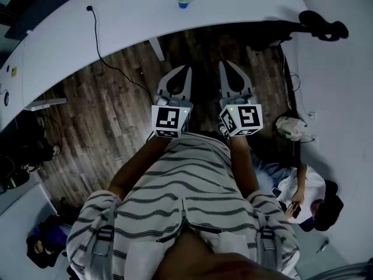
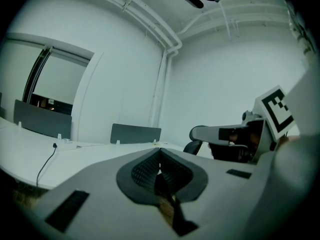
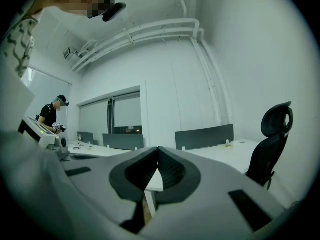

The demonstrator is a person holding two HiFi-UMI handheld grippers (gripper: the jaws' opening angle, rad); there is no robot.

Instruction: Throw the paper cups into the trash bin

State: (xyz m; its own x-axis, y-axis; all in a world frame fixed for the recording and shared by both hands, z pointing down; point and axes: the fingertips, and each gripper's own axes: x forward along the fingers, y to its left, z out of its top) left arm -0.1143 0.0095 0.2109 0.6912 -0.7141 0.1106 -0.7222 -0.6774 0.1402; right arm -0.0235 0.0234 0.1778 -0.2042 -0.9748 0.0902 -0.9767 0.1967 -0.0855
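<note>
One paper cup [image 1: 184,0] with a blue band stands upright on the white table [image 1: 134,16], near its far edge. Both grippers are held side by side over the wooden floor, short of the table and pointing toward it. My left gripper [image 1: 187,69] has its jaws together with nothing between them, and its own view [image 2: 160,150] shows the same. My right gripper [image 1: 224,63] also has its tips touching and is empty [image 3: 158,149]. No trash bin shows in any view. The cup does not appear in either gripper view.
A black cable [image 1: 99,45] runs across the table and down to the floor. A black office chair [image 1: 323,25] stands at the right end of the table. A seated person [image 1: 306,194] is low on the right. Dark bags [image 1: 41,244] lie at the lower left.
</note>
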